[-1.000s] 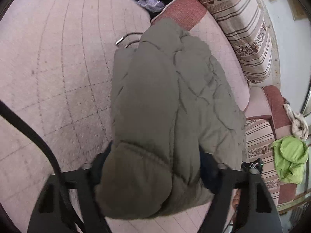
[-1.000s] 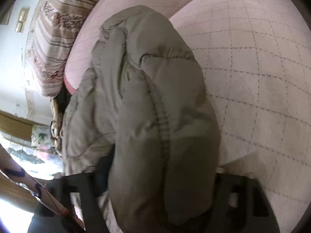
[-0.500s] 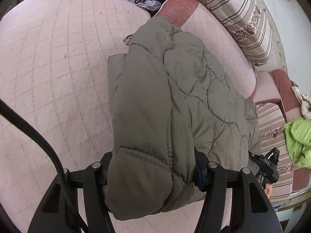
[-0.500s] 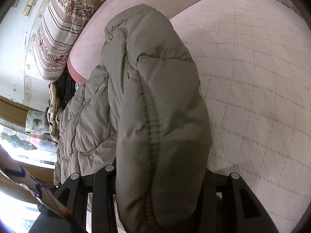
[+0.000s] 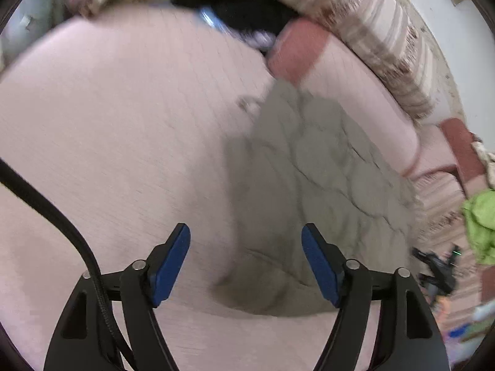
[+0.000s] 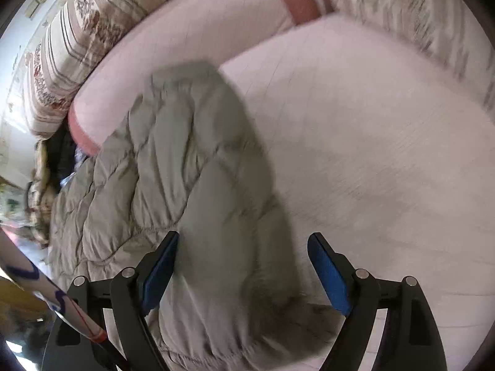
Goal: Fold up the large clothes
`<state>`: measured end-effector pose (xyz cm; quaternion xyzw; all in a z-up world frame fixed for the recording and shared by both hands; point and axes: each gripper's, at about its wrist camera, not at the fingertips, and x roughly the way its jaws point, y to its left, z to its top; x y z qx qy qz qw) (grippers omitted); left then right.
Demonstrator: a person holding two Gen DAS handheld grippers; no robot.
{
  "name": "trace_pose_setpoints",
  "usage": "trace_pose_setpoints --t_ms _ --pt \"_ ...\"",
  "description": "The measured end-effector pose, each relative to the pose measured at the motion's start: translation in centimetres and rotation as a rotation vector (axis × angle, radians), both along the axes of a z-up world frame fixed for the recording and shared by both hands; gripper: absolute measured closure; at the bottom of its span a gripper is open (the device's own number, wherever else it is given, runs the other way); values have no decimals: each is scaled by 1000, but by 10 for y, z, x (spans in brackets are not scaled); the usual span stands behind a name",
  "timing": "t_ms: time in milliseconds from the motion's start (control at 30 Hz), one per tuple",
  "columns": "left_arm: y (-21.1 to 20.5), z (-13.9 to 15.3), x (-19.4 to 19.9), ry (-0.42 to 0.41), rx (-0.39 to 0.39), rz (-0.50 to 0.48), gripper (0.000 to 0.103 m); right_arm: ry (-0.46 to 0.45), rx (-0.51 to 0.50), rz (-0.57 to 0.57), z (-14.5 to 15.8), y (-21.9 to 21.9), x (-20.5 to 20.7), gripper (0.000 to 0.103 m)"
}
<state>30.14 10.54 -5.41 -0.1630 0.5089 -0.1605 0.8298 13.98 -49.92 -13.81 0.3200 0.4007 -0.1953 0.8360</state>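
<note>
Released a moment ago, the olive-grey quilted padded jacket (image 5: 312, 191) is left lying on the pink quilted bed (image 5: 123, 130); both the left tool (image 5: 246, 262) and right tool (image 6: 243, 273), jaws just opened wide, are seen gripping nothing.

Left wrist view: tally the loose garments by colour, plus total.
Olive: 1, the jacket lying on the sofa
Lime green: 1, the bundle at the right edge
Black: 1, the heap at the back
Total: 3
</note>
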Motion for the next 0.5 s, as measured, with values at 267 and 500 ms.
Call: trace_pose_setpoints --t_ms 267,500 --pt "-22 5 -11 -52 83 -38 28 17 -219 -12 57 34 23 30" --pt "-67 -12 -10 -40 222 -129 27 80 -281 80 35 70 105 40"
